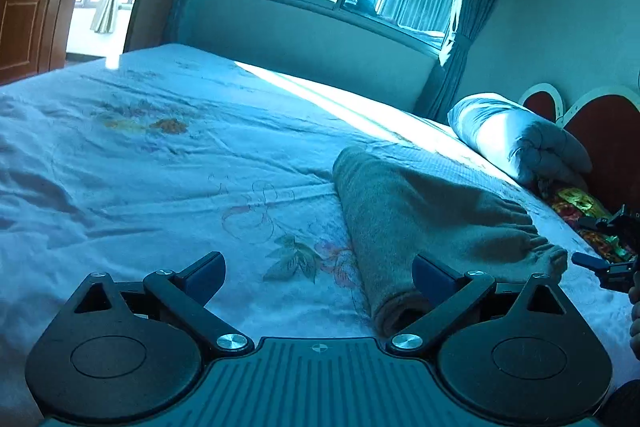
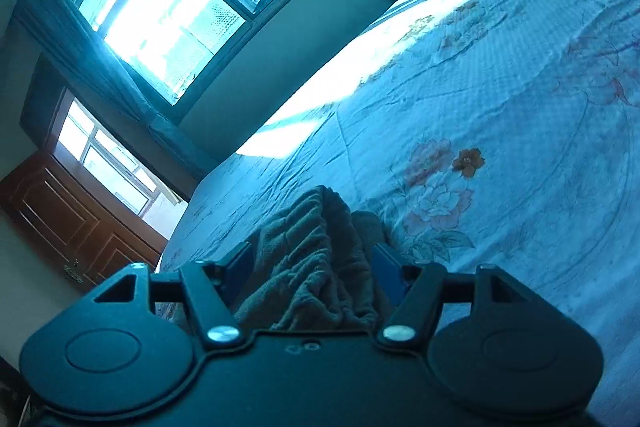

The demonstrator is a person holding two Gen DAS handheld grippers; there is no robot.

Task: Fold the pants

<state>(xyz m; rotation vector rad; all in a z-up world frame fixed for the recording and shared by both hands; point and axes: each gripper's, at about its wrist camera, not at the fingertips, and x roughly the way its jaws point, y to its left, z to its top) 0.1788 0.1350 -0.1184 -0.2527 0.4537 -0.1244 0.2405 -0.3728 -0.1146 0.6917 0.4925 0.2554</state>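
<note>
Grey-brown fleece pants (image 1: 424, 223) lie folded in a long bundle on the blue floral bedsheet (image 1: 160, 163), elastic waistband end toward the right gripper (image 2: 312, 267). Left gripper (image 1: 318, 273) hangs w/ jaws spread wide, nothing between them (bundle just touches its right finger). Right gripper's jaws stand apart w/ the gathered waistband between; pads seem not to press it.
</note>
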